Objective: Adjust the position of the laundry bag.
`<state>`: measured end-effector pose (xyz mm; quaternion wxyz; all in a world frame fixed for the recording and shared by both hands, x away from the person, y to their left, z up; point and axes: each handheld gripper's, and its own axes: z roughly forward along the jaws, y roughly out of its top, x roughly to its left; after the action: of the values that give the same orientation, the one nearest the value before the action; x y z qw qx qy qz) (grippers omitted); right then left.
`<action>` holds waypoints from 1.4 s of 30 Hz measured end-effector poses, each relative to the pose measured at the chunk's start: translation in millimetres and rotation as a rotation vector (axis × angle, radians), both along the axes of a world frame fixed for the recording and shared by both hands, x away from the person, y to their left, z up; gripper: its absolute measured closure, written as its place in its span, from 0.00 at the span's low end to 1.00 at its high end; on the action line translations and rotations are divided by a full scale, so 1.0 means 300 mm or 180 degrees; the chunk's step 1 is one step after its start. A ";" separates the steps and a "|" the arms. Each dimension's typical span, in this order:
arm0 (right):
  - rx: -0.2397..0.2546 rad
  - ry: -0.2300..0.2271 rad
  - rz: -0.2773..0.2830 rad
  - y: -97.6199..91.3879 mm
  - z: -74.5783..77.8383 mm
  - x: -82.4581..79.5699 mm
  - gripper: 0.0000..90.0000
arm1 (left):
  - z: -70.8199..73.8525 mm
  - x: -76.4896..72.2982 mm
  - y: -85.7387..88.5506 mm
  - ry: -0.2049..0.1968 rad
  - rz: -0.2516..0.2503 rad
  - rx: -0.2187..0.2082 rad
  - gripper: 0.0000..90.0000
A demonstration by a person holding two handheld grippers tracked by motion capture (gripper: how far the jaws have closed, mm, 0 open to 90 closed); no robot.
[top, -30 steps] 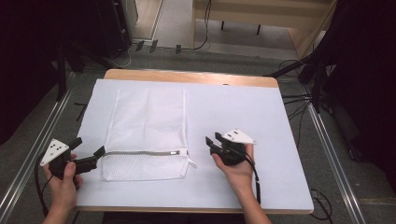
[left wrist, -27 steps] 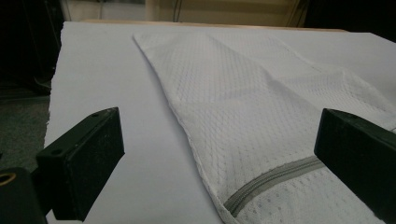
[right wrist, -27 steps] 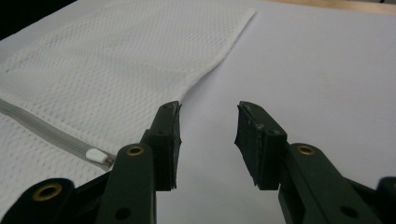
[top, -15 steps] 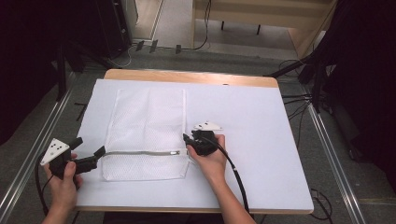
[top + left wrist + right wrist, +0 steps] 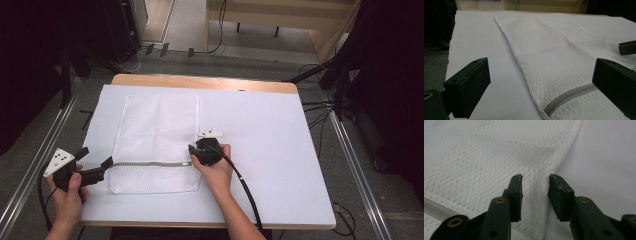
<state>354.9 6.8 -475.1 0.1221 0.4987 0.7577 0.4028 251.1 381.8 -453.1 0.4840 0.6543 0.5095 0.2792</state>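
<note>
A white mesh bag (image 5: pixel 155 135) lies flat on the table, with a grey zipper (image 5: pixel 150 163) running across near its front end. My left gripper (image 5: pixel 95 156) rests at the bag's left edge by the zipper's left end, open; in its own view the wide jaws frame the bag (image 5: pixel 554 47) and zipper (image 5: pixel 571 93). My right gripper (image 5: pixel 192 152) sits at the bag's right edge by the zipper's right end. Its jaws (image 5: pixel 535 180) are open with a narrow gap, straddling the bag's hemmed edge (image 5: pixel 541 195), not closed on it.
A white sheet (image 5: pixel 280 150) covers the table, and the wooden top (image 5: pixel 200 82) shows at the far edge. The right gripper's cable (image 5: pixel 245 185) trails toward the front edge. Metal rails and floor cables (image 5: pixel 320 107) flank the table.
The right gripper has moved left across the sheet from right of the bag onto its right edge at the zipper's end. The left gripper has stayed still and open.
</note>
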 end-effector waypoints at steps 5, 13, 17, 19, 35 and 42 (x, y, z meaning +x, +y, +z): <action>-0.0052 0.0002 -0.0024 0.003 -0.005 0.002 0.93 | 0.000 0.000 -0.001 0.0006 -0.0007 0.0012 0.02; -0.0085 -0.0092 -0.0015 0.000 0.002 -0.009 1.00 | -0.001 0.001 0.000 0.0002 0.0016 -0.0005 0.02; -0.0074 -0.0128 -0.0027 -0.017 0.014 -0.017 1.00 | -0.001 0.000 0.000 0.0002 0.0016 -0.0004 0.02; -0.0091 -0.0155 -0.0034 -0.032 0.019 -0.021 1.00 | -0.001 0.001 0.001 0.0005 0.0017 -0.0005 0.02; -0.0124 -0.0183 -0.0345 -0.295 0.017 -0.061 1.00 | -0.002 0.001 -0.003 0.0003 0.0018 0.0026 0.02; -0.0122 -0.0202 -0.0465 -0.398 0.021 -0.087 1.00 | -0.002 0.000 -0.004 0.0003 0.0032 0.0036 0.02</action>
<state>328.7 -112.7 -468.7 0.1846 0.5372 0.7226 0.3939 251.1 380.5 -453.7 0.4787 0.6546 0.5115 0.2842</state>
